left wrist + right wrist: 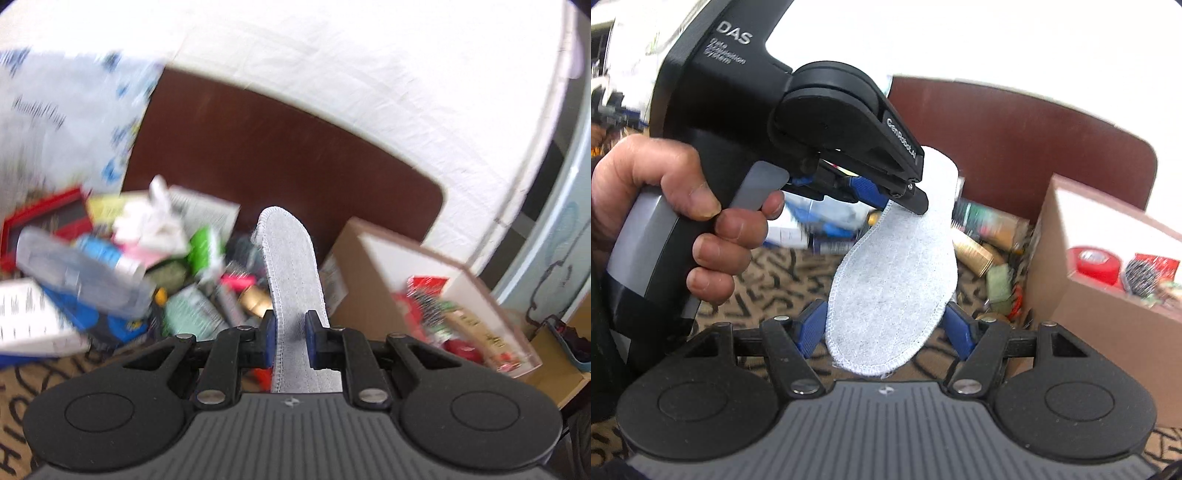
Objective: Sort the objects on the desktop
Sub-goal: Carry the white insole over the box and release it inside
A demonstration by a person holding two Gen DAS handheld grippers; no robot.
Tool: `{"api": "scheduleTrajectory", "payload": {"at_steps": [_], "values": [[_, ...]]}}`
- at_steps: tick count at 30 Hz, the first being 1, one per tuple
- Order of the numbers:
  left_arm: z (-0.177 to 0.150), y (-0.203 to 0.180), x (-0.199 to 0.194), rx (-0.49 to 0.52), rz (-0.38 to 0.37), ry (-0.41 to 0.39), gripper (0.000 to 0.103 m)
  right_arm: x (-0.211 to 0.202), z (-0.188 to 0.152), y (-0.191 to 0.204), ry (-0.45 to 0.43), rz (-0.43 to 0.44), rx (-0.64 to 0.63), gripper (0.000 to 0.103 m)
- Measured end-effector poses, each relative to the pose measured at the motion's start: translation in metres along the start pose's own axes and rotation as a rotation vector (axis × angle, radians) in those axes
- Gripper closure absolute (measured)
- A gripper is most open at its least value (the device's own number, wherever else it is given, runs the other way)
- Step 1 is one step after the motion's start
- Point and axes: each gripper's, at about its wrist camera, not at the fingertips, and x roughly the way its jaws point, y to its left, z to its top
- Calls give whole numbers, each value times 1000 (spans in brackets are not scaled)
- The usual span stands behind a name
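Note:
A grey-white fabric insole stands on edge between the blue pads of my left gripper, which is shut on it. In the right wrist view the same insole hangs flat-on, held near its upper part by the left gripper. My right gripper is open, its blue pads either side of the insole's lower end, apart from it. A pile of mixed items lies behind on the patterned cloth.
A cardboard box with red packets stands to the right; it also shows in the right wrist view. A dark brown chair back rises behind. A clear bottle and white boxes lie at left.

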Motion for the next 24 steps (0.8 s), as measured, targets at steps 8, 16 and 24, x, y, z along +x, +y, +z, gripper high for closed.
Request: {"api": "scheduleTrajectory", "payload": {"at_steps": [8, 16, 24], "values": [[29, -56, 2, 113, -92, -43, 87, -35, 15, -30, -116, -100, 21, 36], [45, -105, 33, 183, -181, -32, 87, -46, 20, -77, -163, -194, 88, 36], [49, -130, 84, 228, -229, 9, 87, -29, 13, -122, -152, -255, 156, 36]]}}
